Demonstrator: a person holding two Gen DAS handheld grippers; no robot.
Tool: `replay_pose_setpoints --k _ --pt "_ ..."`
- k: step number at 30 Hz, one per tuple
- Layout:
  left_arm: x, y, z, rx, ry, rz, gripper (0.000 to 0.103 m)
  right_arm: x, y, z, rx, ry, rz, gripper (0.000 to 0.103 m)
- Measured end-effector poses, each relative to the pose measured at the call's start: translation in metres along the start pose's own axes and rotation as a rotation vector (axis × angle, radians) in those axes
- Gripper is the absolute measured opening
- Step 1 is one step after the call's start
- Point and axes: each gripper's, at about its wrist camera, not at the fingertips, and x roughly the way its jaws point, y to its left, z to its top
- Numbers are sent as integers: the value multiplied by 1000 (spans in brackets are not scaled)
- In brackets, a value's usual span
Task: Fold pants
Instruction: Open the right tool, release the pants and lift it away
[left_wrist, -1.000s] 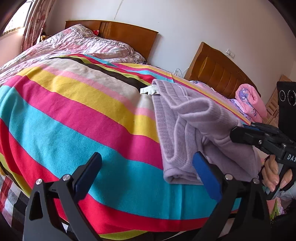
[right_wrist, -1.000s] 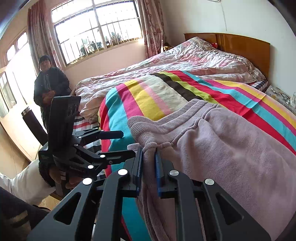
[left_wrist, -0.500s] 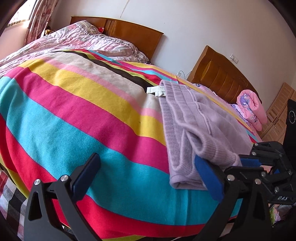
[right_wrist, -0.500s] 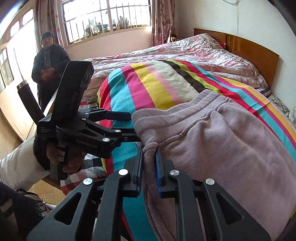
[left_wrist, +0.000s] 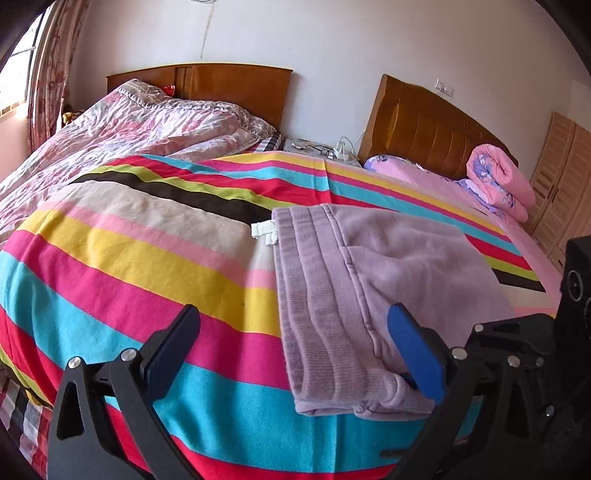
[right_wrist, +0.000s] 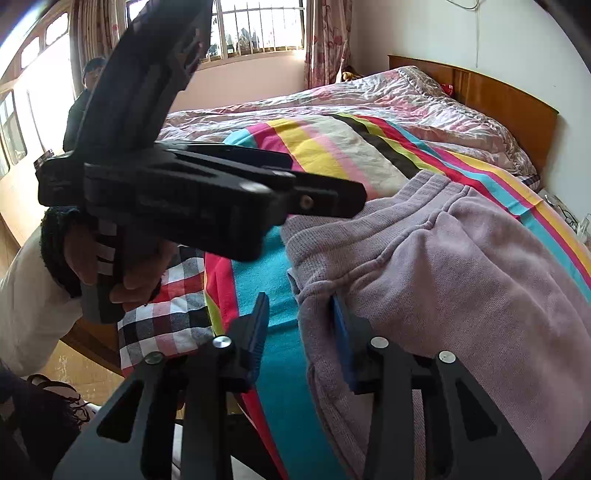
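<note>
The lilac knit pants (left_wrist: 369, 291) lie folded on the striped blanket (left_wrist: 147, 266), waistband toward the near edge, a white tag at their far left corner. My left gripper (left_wrist: 295, 347) is open and empty, hovering over the blanket with its right finger beside the pants' near edge. In the right wrist view my right gripper (right_wrist: 299, 332) is open; the pants' (right_wrist: 461, 277) near fold lies between its fingers, its right finger (right_wrist: 341, 339) tucked against the cloth. The left gripper's body (right_wrist: 192, 199) crosses that view, close in front.
A second bed with a pink quilt (left_wrist: 140, 129) lies at the left. A rolled pink duvet (left_wrist: 498, 181) sits at the far right by the headboard. A person (right_wrist: 85, 99) stands near the window. A checked sheet (right_wrist: 166, 317) hangs at the bed's edge.
My right gripper has opened and let go of the pants' edge, which now rests on the bed. My left gripper has swung right, nearer the pants, staying open.
</note>
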Motion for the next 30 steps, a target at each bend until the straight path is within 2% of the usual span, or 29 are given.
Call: replay_pose_setpoints --k 1,3,7,8,11,14,17,18,20,23,27,29,30 --pt "9 -3 -2 4 32 -9 101 -10 0 -3 4 -12 7 51" --pt "25 -6 -11 24 85 44 102 -34 -7 -10 43 -56 -6 51" --pt "31 9 -23 -76 94 -8 102 -80 -39 -41 183 -116 -68 51" --pt "32 10 -25 -79 88 -11 102 -85 -46 -53 217 -106 -58 51" --pt "34 13 -28 -99 80 -26 102 -76 -56 -97 312 -1 31 52" --pt "34 14 -29 -104 74 -23 102 -96 -60 -116 391 -82 104 52" --pt "33 11 -28 -101 71 0 102 -119 -70 -121 431 -154 58 52" --pt "33 10 -28 -104 70 3 102 -122 -77 -126 458 -160 47 52" --pt "33 10 -30 -116 66 6 102 -111 -85 -134 464 -115 28 52" --pt "31 8 -32 -124 62 18 102 -115 -88 -138 479 -133 37 50" --pt "29 1 -29 -85 63 64 102 -144 -93 -137 481 -206 -59 51" --pt "28 -1 -28 -74 62 79 102 -131 -103 -152 514 -149 -58 52" --pt "28 -2 -28 -73 62 83 102 -124 -104 -160 509 -154 -48 52"
